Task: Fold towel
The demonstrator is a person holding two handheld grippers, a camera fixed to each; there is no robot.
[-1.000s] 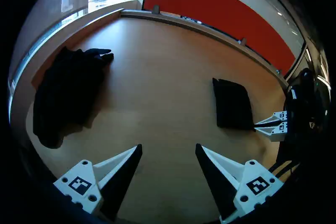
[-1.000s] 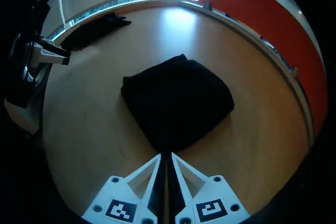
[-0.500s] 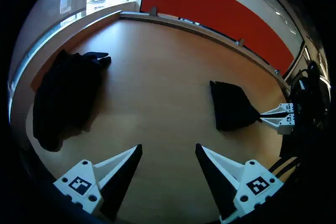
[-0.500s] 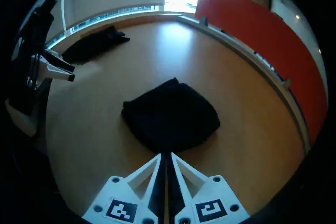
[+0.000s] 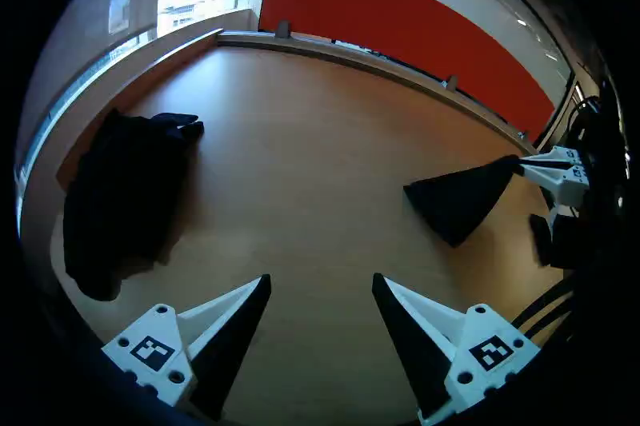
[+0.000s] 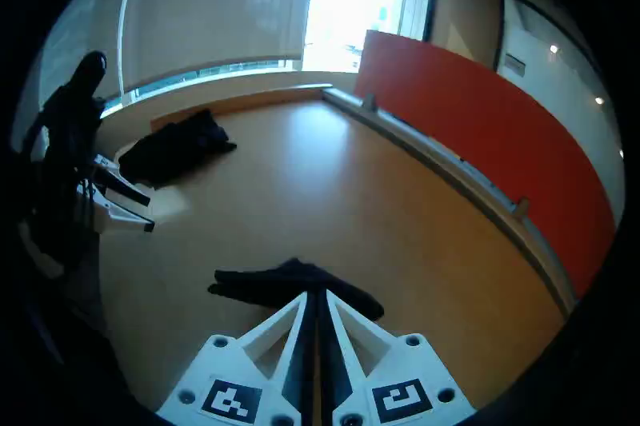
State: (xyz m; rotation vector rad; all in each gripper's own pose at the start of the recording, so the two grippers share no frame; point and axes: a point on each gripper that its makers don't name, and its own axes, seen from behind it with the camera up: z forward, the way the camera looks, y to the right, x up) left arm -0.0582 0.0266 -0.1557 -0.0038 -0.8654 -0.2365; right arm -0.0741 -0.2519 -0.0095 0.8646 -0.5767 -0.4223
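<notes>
A small folded black towel (image 5: 458, 201) hangs as a wedge from my right gripper (image 5: 522, 162), which is shut on its upper corner. Its lower corner still rests on the wooden table (image 5: 320, 154). In the right gripper view the towel (image 6: 272, 280) spreads just beyond my right gripper (image 6: 316, 296), whose fingers are pressed together on the cloth. My left gripper (image 5: 320, 278) stands open over bare table, well left of the towel, with nothing between its fingers. From the right gripper view, the left gripper (image 6: 149, 214) appears at the far left, held by a person's hand.
A heap of loose black cloth (image 5: 124, 186) lies at the table's left end below the window; the same heap (image 6: 172, 153) lies beyond the left gripper. A raised ledge (image 5: 384, 66) and a red panel (image 5: 416, 26) run along the table's far side.
My right gripper has risen with the towel's corner, pulling the flat folded towel up into a hanging wedge. My left gripper has stayed open and barely moved.
</notes>
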